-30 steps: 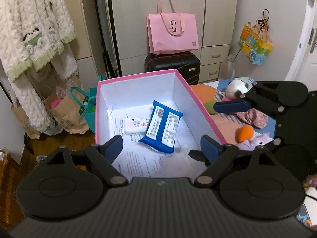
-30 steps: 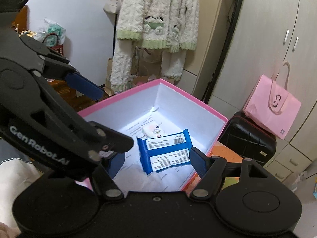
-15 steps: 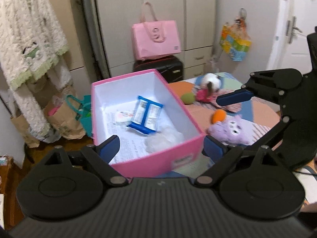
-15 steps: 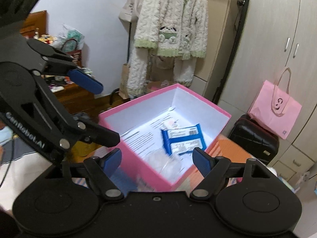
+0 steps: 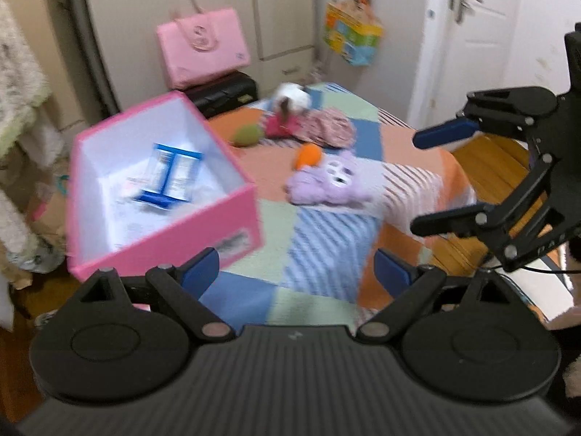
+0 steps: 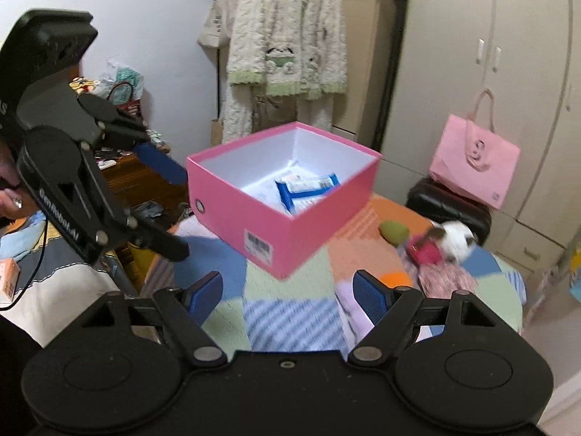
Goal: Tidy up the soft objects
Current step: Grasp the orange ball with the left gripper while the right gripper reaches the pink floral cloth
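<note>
"GenRobot.AI" is printed in white on the left gripper; the box label is illegible.

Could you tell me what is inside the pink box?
The pink box holds a blue and white packet lying on white printed paper. Its near wall hides part of the floor, so other items may be there.

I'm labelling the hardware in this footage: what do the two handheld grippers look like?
Both are matte black. The left gripper and right gripper each have two linkage fingers with blue pads, silver pivot pins and round discs on a ribbed body. White lettering marks the left one's side, and a thin black cable trails from it.
</note>
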`<control>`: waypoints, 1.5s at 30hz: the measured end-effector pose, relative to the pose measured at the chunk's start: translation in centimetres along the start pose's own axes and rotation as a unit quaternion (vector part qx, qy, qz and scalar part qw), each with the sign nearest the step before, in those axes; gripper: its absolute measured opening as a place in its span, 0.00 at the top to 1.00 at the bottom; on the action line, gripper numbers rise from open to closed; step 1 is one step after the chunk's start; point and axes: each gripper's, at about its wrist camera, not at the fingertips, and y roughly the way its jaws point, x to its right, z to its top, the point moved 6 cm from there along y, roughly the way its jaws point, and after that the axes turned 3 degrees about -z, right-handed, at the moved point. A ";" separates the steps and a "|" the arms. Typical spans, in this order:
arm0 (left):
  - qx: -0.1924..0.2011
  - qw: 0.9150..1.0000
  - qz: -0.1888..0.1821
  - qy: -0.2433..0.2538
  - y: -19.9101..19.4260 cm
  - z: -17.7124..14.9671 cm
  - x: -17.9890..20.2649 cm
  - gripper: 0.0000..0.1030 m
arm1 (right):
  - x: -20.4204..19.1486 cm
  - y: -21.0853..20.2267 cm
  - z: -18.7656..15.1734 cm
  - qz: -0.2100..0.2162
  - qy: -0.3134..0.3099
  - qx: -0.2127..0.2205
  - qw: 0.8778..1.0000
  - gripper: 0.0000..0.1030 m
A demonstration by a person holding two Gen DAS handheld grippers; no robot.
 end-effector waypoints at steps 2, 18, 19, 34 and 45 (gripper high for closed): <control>-0.004 1.000 -0.014 0.005 1.5 -0.3 1.1 0.10 | 0.8 -0.1 -1.2 -0.006 0.013 -0.002 1.000 0.19; 0.061 0.998 -0.025 0.011 10.9 3.4 4.1 0.11 | 11.0 4.0 -5.5 -0.066 0.117 0.010 0.991 0.19; 0.064 0.998 -0.028 0.001 11.6 3.8 4.0 0.12 | 11.9 4.5 -5.6 -0.069 0.125 0.013 0.990 0.19; 0.082 0.992 0.035 -0.094 22.1 9.0 -0.2 0.32 | 20.6 12.6 -5.6 -0.110 0.212 0.053 0.970 0.19; 0.022 0.992 0.012 -0.120 25.5 8.1 -1.6 0.39 | 21.7 17.9 -5.1 -0.083 0.209 0.026 0.974 0.19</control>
